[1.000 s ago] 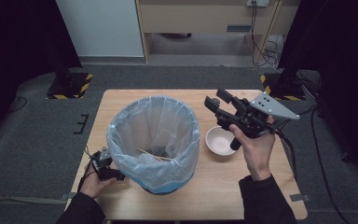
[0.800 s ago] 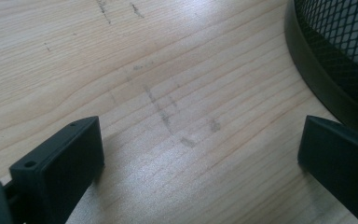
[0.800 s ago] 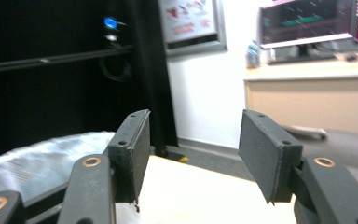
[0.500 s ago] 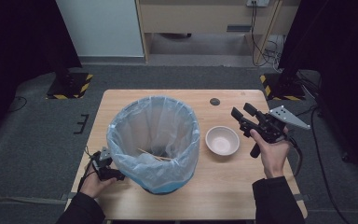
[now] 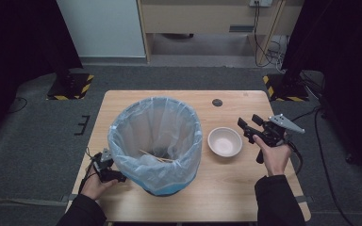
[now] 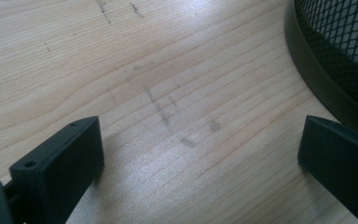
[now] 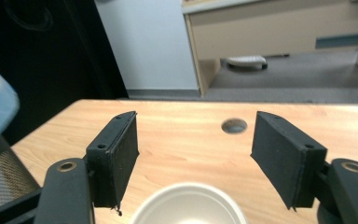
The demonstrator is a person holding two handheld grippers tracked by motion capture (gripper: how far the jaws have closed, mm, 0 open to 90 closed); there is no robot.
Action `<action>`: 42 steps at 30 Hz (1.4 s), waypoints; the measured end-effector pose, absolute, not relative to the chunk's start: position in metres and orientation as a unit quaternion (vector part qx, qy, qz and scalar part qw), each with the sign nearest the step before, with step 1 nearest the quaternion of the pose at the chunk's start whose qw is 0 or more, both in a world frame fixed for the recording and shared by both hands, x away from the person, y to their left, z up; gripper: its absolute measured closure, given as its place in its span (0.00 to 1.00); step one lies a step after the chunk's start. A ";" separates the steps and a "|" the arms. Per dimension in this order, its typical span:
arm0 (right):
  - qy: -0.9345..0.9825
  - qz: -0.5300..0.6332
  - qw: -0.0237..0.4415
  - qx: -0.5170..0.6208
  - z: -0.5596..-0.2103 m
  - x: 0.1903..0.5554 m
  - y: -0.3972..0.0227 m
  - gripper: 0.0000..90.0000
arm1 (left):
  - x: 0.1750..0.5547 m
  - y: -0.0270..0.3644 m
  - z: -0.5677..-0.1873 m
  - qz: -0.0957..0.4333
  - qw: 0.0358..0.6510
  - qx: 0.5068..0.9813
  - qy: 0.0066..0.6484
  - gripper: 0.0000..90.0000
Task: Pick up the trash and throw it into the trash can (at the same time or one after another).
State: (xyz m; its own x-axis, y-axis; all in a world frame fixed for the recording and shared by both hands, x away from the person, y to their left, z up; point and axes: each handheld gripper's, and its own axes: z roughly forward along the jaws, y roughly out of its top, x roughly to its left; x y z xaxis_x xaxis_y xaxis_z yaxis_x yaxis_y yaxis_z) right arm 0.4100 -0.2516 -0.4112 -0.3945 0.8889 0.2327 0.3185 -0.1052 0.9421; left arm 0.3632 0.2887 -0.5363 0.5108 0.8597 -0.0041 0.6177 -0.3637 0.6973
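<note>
Right hand-held gripper (image 5: 250, 125) gapes beside empty bowl (image 5: 225, 141); sticks (image 5: 156, 157) in bin (image 5: 155, 141).

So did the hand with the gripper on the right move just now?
Yes. The right gripper went from over the white bowl out toward the table's right edge; it's now beside the bowl, which stayed put.

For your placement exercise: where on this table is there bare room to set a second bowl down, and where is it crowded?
Free: the far strip of table behind the lined bin, past the cable hole, and the near edge in front of the bowl. Crowded: the left edge, where the left gripper sits against the bin, and the gap between the bowl and the right gripper.
</note>
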 end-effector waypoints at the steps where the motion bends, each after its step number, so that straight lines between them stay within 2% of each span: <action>1: 0.623 0.553 0.248 0.496 -0.422 0.413 -0.256 0.35 | 0.363 0.289 -0.536 0.184 0.328 0.805 0.459 0.00; 4: 0.633 0.536 0.245 0.502 -0.432 0.417 -0.258 0.35 | 0.363 0.289 -0.536 0.184 0.328 0.805 0.459 0.00; 8: 0.660 0.501 0.235 0.509 -0.452 0.422 -0.258 0.43 | 0.363 0.289 -0.536 0.184 0.328 0.805 0.459 0.00; 13: 0.683 0.455 0.225 0.525 -0.474 0.427 -0.258 0.46 | 0.363 0.289 -0.536 0.184 0.328 0.805 0.459 0.00; 28: 0.701 0.393 0.189 0.565 -0.506 0.436 -0.252 0.58 | 0.363 0.289 -0.536 0.184 0.328 0.805 0.459 0.00; 34: 0.702 0.379 0.172 0.577 -0.511 0.436 -0.252 0.65 | 0.363 0.289 -0.536 0.184 0.328 0.805 0.459 0.00; 42: 0.703 0.370 0.156 0.587 -0.512 0.434 -0.251 0.82 | 0.363 0.289 -0.536 0.184 0.328 0.805 0.459 0.00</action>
